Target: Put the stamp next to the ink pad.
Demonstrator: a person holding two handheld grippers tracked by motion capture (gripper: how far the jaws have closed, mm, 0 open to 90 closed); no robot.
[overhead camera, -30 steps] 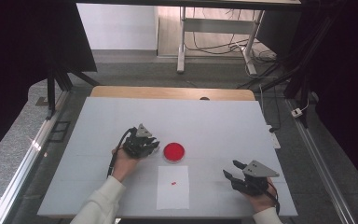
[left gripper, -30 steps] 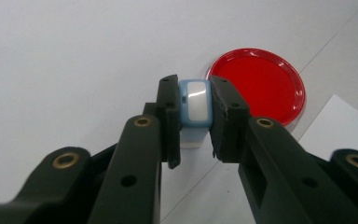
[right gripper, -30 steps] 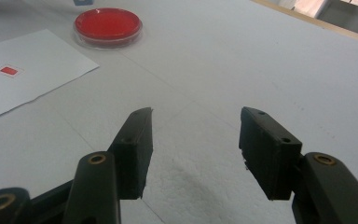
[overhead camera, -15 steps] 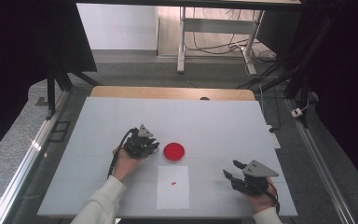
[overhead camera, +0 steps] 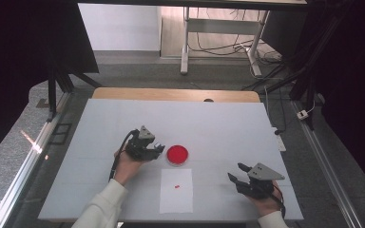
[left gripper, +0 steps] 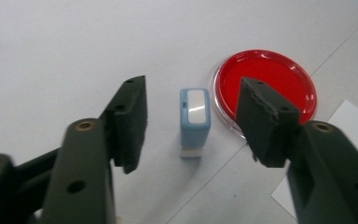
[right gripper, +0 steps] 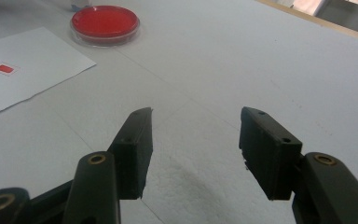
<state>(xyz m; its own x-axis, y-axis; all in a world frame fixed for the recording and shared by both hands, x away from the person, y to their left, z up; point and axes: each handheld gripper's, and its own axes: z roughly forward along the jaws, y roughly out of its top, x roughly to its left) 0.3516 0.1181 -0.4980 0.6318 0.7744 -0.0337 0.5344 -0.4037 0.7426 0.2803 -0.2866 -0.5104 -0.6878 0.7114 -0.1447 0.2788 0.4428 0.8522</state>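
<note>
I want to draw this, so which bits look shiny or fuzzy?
Left gripper view: the stamp has a white shine on top and the red ink pad has glints on its rim; the near jaws are soft, out of focus. Right gripper view: the pad and the paper behind are slightly blurry. High view: dark edges, bright table.

From my remote seat: a lab test bay, its white table point(overhead camera: 218, 118) ringed by metal framing point(overhead camera: 323, 156) and loose floor cables point(overhead camera: 266, 61).
</note>
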